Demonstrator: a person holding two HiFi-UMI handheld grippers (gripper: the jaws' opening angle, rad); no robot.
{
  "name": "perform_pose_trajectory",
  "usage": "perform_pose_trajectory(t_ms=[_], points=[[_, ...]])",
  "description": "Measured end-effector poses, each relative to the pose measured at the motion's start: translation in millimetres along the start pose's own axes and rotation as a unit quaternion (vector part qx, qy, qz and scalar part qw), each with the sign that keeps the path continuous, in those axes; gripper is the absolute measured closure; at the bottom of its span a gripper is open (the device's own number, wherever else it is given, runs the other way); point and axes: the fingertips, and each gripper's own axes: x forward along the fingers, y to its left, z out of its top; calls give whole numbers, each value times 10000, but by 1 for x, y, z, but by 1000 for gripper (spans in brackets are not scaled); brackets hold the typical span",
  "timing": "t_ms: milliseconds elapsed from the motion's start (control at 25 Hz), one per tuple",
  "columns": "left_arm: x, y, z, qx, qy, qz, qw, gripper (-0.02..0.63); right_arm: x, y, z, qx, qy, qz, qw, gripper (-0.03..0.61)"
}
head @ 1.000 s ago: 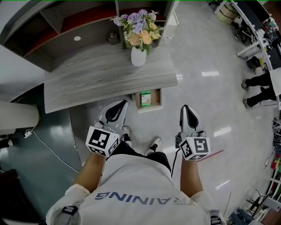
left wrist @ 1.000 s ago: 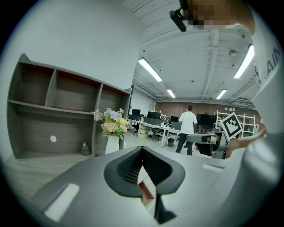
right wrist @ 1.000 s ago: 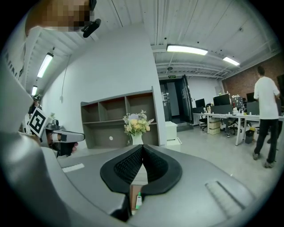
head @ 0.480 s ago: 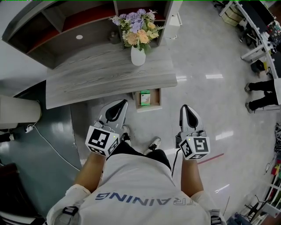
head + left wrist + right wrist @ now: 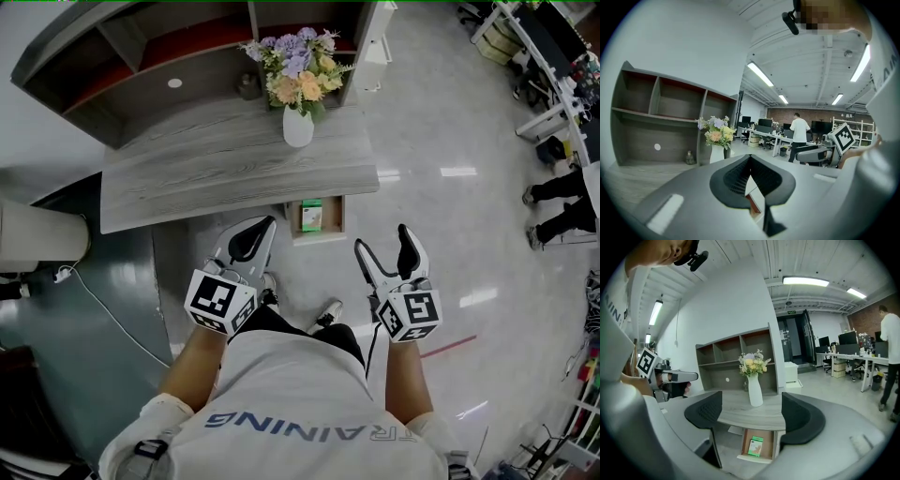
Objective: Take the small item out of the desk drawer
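Note:
A small green and white box [image 5: 311, 215] [image 5: 756, 446] lies in the open wooden drawer [image 5: 335, 214] [image 5: 743, 447] under the front edge of the grey desk [image 5: 206, 169]. My right gripper [image 5: 386, 253] [image 5: 754, 416] hangs in front of the drawer, apart from it. Its jaws have just been opening and now stand open with nothing between them. My left gripper [image 5: 251, 231] [image 5: 750, 176] is shut and empty, to the left of the drawer and below the desk edge.
A white vase of flowers [image 5: 298, 120] [image 5: 754, 389] stands on the desk above the drawer, with a shelf unit [image 5: 178, 52] behind. A white cable [image 5: 103, 314] runs over the floor at left. The person's shoes [image 5: 328, 309] stand below the drawer. People stand far right [image 5: 562, 202].
The right gripper's jaws have spread apart from shut. Both hands have stayed about where they were.

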Motion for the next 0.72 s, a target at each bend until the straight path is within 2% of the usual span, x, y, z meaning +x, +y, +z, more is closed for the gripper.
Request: perform_pose_trajectory(t_ms=[320,520,720], points=[[-3,0,3,-9,-10,-25,10000,615,3,2,-3,-82,179,92,9998,49],[-3,3,-4,-46,69,2,10000,615,15,2,-26,3,544,119,9984,48],[-1,10,-16,-85,165,67,9998,615,49,4,-70,45,1074,171,9941,54]])
